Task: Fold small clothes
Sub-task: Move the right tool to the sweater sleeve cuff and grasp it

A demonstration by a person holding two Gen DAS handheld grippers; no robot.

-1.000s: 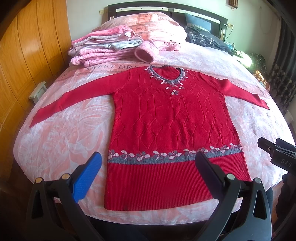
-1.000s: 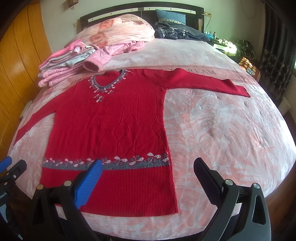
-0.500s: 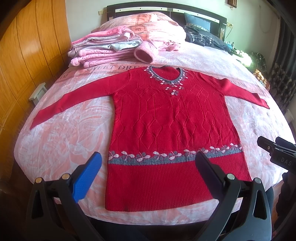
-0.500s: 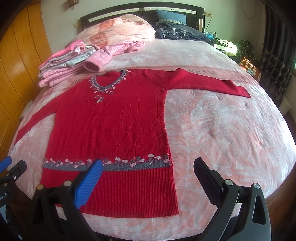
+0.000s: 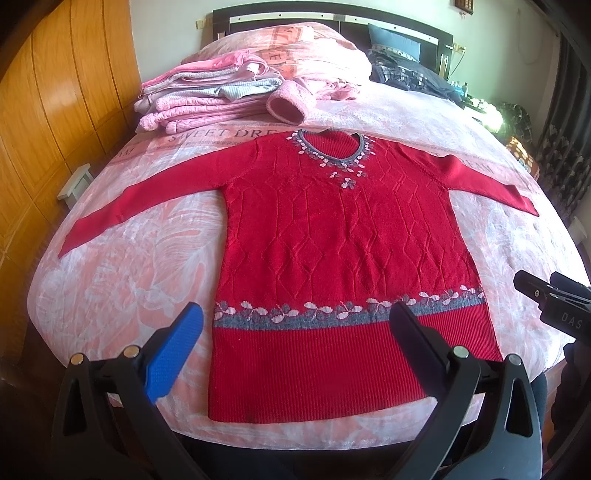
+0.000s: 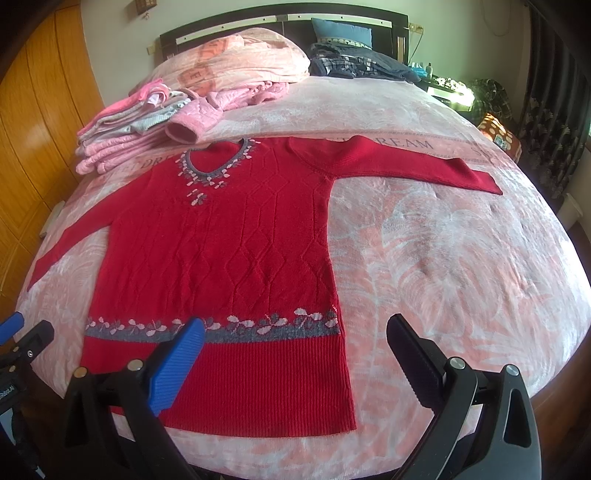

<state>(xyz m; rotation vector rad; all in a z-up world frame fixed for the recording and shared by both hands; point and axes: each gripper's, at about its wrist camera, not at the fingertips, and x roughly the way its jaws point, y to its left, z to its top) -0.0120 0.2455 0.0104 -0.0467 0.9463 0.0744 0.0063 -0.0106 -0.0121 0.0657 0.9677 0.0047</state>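
Left gripper (image 5: 293, 332) and right gripper (image 6: 295, 343): jaws spread, empty, poised above the bed's (image 6: 461, 266) near edge. Red sweater (image 5: 340, 236) lies flat, front up, hem nearest, 2 sleeves outstretched. Bare bedspread lies right of it. Folded pink clothes (image 5: 207, 98) stacked beyond the collar.

I see both wrist views from the bed's foot, facing its headboard (image 5: 332, 16), sharing the red sweater (image 5: 340, 236), mid-frame.
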